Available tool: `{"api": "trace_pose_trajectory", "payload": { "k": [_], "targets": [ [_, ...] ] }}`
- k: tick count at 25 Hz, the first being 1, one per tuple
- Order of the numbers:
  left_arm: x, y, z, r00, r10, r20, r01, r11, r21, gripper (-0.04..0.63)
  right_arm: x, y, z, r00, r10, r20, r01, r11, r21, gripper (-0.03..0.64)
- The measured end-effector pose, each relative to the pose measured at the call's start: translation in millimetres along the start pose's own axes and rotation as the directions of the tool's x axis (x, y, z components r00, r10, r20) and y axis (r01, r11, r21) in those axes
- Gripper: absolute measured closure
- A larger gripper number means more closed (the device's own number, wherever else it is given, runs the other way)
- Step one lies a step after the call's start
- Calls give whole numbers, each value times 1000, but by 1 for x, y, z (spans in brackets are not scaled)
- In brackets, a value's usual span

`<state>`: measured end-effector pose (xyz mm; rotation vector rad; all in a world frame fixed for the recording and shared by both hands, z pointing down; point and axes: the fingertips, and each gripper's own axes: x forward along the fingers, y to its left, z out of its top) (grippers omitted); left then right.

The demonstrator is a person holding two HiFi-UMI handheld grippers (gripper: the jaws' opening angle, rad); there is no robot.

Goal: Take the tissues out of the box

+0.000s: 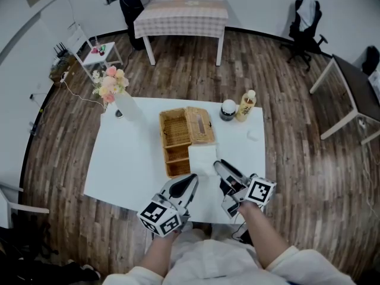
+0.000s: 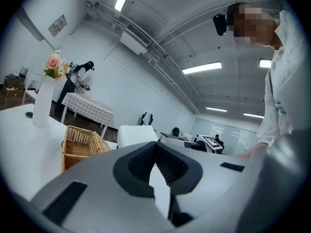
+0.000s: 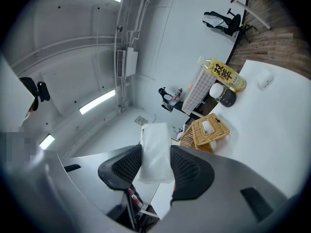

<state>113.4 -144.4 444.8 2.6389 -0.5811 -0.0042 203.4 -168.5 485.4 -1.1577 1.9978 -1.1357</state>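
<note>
My right gripper's fingers grip the white plastic-wrapped tissue pack by its sides, probably so it comes out whole. My left gripper's fingers are closed and empty. Beyond both fingertips the open woven wicker tissue box sits on the white tabletop.

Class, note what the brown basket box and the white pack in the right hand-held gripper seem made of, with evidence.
Brown woven basket box: likely wicker or rattan, matte; interlaced strands show. White rectangular tissue pack: probably soft plastic film over tissues, smooth and faintly glossy, though paper is possible.
</note>
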Motion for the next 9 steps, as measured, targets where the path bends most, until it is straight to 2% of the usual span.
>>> {"api": "trace_pose_trajectory", "payload": {
  "k": [9],
  "targets": [
    [2,-3,-3,1000,-25,2,25,1000,-8,594,11,3,-6,1000,19,-12,-19,1000,24,411]
  ]
}}
